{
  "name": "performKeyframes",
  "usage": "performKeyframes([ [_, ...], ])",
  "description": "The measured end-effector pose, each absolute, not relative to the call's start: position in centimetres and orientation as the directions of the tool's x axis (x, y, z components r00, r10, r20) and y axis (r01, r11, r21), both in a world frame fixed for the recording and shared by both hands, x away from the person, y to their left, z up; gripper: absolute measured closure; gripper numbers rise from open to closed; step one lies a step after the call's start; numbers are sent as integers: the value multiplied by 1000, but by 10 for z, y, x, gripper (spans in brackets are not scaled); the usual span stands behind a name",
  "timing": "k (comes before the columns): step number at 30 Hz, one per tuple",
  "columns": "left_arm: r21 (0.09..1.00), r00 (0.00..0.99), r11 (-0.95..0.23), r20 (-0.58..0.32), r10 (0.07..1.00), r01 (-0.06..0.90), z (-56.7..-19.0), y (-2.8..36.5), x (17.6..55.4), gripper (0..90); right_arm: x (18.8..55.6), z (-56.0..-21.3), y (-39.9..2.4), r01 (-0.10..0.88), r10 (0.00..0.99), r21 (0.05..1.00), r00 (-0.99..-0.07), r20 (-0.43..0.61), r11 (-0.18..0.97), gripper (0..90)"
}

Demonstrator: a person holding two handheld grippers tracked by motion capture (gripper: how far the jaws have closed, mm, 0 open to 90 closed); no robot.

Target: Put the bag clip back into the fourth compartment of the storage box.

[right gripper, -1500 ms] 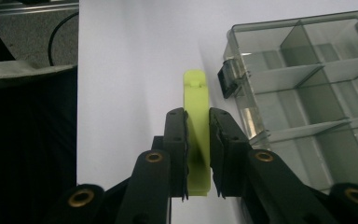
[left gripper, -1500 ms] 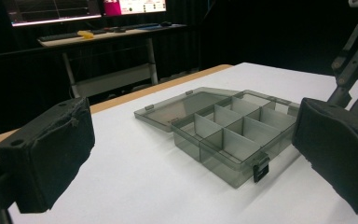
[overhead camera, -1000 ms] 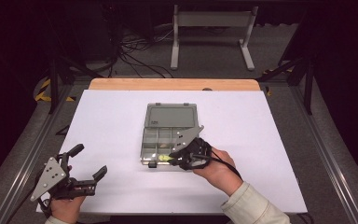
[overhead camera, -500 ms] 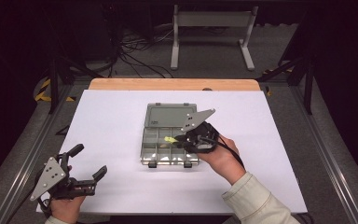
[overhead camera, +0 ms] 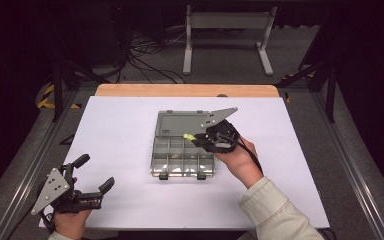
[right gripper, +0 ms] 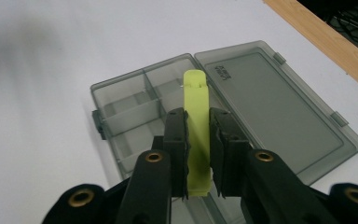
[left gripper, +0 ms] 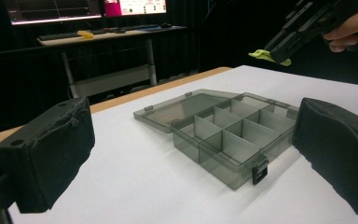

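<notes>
Yellow-green clip [right gripper: 196, 133] hangs over white table [overhead camera: 120, 130] in dark room.

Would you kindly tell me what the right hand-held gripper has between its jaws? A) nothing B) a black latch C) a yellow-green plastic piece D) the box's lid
C: in the right gripper view the right hand-held gripper is clamped on a yellow-green plastic piece, above the open compartment box.

I see a dark room: grey floor, cables [overhead camera: 145, 57] and a metal stand [overhead camera: 227, 30] beyond the white table [overhead camera: 115, 125].
</notes>
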State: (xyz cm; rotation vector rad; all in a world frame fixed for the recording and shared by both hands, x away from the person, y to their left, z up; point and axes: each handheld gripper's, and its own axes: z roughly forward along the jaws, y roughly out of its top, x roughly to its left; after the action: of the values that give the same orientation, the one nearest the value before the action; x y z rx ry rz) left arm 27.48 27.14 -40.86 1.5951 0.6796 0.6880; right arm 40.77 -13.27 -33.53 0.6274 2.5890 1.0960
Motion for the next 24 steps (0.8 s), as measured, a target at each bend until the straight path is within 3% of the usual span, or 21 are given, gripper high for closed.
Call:
performKeyframes([
  [24, 991, 652, -128, 67, 755, 46, -409, 271, 275, 0, 439, -368, -147, 428, 623, 705, -782, -25, 565, 779],
])
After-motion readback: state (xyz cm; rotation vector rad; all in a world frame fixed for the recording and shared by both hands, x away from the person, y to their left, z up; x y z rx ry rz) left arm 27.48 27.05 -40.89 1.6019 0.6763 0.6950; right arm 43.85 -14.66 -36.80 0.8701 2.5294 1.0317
